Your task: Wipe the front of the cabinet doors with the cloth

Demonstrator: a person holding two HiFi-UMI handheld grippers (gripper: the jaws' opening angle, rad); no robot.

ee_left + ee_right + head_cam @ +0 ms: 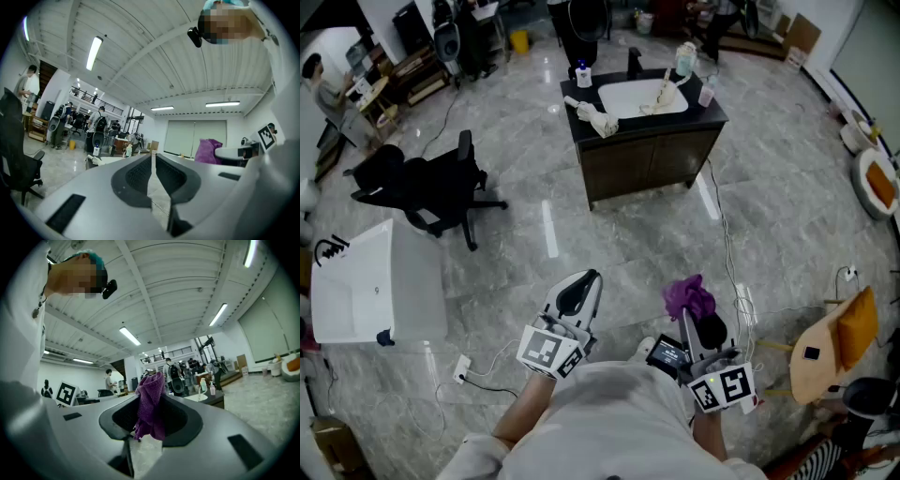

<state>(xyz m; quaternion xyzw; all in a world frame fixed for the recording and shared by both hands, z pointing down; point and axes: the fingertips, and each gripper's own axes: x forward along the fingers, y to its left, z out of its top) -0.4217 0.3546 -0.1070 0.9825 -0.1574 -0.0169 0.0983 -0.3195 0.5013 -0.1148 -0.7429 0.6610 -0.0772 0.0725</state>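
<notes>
The dark wooden cabinet [645, 161] with a white sink [641, 97] on top stands across the floor, its doors facing me. It shows small in the right gripper view as the cabinet [213, 398]. My right gripper [695, 317] is held close to my body, shut on a purple cloth [688, 296]. The cloth [150, 401] sticks up between the jaws of that gripper [149, 420]. My left gripper [583, 279] is beside it, also near my body. Its pads [138, 174] are closed to a thin slit with nothing between them. Both grippers are far from the cabinet.
A black office chair [441, 192] stands to the left, with a white basin unit [366, 281] nearer me. At the right there is a wooden stool [825, 352]. Cables and a power strip [461, 370] lie on the marble floor. Bottles [684, 61] and a rag [595, 117] sit on the counter.
</notes>
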